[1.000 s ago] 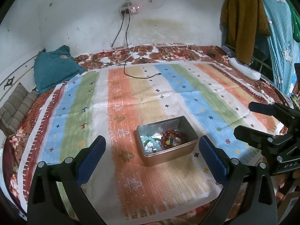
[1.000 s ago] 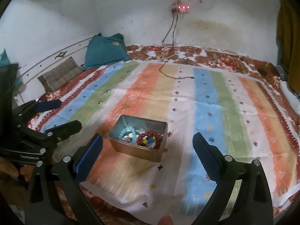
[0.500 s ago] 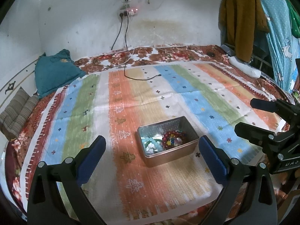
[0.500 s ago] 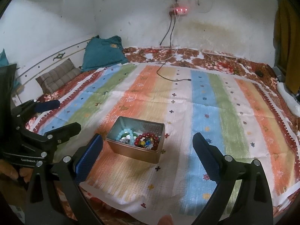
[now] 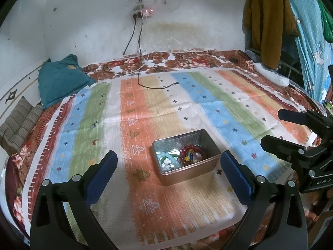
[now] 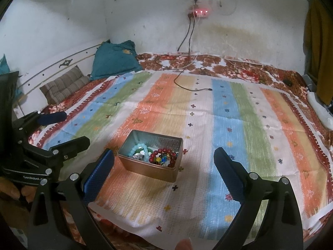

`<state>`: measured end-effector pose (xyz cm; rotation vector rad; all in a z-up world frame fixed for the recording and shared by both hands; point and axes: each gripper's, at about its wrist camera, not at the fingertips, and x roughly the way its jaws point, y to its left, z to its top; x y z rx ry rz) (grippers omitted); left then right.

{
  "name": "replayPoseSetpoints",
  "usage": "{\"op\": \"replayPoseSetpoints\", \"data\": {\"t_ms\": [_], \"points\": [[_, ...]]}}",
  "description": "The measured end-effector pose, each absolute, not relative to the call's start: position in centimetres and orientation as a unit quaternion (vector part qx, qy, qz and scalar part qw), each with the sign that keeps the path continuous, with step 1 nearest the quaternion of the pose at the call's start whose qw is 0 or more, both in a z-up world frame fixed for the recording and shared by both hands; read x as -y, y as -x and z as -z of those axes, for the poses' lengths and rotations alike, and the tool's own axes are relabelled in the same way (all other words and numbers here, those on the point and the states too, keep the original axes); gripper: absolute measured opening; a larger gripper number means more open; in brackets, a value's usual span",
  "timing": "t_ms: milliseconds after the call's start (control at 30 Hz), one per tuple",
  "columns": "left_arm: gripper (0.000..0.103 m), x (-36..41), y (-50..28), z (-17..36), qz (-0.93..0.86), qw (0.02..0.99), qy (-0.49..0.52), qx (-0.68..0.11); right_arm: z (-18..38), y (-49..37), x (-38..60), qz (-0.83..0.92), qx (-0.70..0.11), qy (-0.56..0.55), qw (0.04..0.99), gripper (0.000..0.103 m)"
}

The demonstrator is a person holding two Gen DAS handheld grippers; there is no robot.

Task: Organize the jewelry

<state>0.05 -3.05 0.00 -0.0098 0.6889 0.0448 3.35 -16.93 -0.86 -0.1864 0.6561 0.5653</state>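
An open metal tin (image 5: pixel 205 169) (image 6: pixel 149 169) stands on the striped cloth near its front edge. It holds a red bead bracelet (image 5: pixel 192 152) (image 6: pixel 164 157), a pale turquoise bead bracelet (image 5: pixel 169 159) (image 6: pixel 139 149) and small mixed beads. My left gripper (image 5: pixel 168 170) is open and empty, above the cloth in front of the tin. My right gripper (image 6: pixel 164 166) is open and empty, also in front of the tin. Each gripper shows at the edge of the other's view.
The striped cloth (image 5: pixel 187 104) covers a bed with a floral sheet. A black charger cable (image 5: pixel 145 83) lies at the back. A teal pillow (image 5: pixel 60 79) and a striped cushion (image 5: pixel 18 125) lie at the left. Clothes (image 5: pixel 268 20) hang at the right.
Both grippers have drifted back and up slightly, so the tin sits a little lower and smaller in both views. The jaws stay open.
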Motion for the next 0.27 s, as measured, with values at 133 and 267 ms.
{"op": "replayPoseSetpoints", "data": {"t_ms": [133, 267], "points": [[0.097, 3.13, -0.07, 0.15, -0.021, 0.94, 0.006, -0.339, 0.85, -3.38, 16.96, -0.274, -0.317, 0.09, 0.903, 0.097], [0.097, 3.11, -0.08, 0.12, -0.02, 0.941, 0.004, -0.337, 0.86, -3.35, 16.95, -0.274, -0.317, 0.09, 0.903, 0.097]]}}
